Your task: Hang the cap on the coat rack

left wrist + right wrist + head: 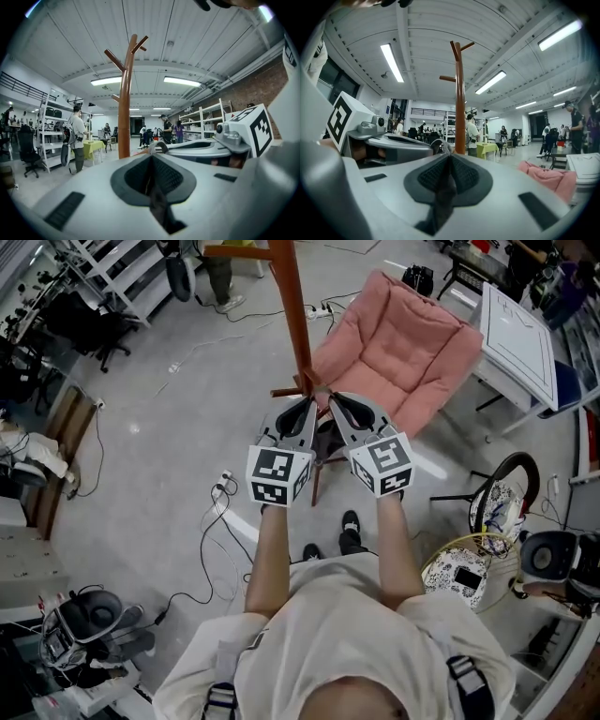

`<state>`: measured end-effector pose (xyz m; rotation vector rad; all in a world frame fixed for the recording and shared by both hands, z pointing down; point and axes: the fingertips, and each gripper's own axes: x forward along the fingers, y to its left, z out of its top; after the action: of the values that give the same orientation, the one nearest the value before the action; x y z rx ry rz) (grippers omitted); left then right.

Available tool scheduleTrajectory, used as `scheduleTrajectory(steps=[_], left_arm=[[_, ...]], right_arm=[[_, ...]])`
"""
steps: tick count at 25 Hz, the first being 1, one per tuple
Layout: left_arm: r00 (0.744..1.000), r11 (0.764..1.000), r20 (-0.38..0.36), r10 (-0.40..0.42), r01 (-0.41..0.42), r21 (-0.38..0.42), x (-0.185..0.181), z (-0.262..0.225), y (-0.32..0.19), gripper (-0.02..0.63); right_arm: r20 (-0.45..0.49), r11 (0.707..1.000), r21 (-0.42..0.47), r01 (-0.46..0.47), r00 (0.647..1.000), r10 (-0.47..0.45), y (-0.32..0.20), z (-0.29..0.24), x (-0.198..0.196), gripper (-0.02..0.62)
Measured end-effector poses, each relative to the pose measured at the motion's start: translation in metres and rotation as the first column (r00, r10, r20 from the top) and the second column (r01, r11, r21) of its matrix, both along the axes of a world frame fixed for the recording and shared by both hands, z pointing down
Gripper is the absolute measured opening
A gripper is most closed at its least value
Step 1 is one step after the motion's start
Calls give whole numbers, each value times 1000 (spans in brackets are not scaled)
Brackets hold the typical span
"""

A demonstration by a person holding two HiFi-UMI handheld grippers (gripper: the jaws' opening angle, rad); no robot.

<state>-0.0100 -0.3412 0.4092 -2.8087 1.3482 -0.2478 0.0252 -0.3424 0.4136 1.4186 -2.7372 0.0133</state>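
The brown wooden coat rack (298, 324) rises right in front of my two grippers; its pegs show high up in the left gripper view (124, 103) and the right gripper view (460, 108). My left gripper (307, 401) and right gripper (330, 399) are held side by side, tips almost meeting at the pole. Both are shut, each pinching an edge of the cap. Only a grey curved band of the cap (158, 144) (440, 144) shows at the tips, plus a dark patch (324, 435) under the grippers. The rest of the cap is hidden.
A pink armchair (403, 348) stands right of the rack, a white table (516, 334) beyond it. Cables and a power strip (220, 488) lie on the floor to the left. Shelving (112, 273) lines the far left. People (75, 136) stand further off.
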Motion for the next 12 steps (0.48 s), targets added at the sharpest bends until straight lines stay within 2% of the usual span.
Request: scheduleTrajectory(steps=[12], left_arm=[[1000,1000,4,-23,23,-1,3,5,-29,12]], right_arm=[[-2,1000,-10,18,1000,-18,-31,7,4,18]])
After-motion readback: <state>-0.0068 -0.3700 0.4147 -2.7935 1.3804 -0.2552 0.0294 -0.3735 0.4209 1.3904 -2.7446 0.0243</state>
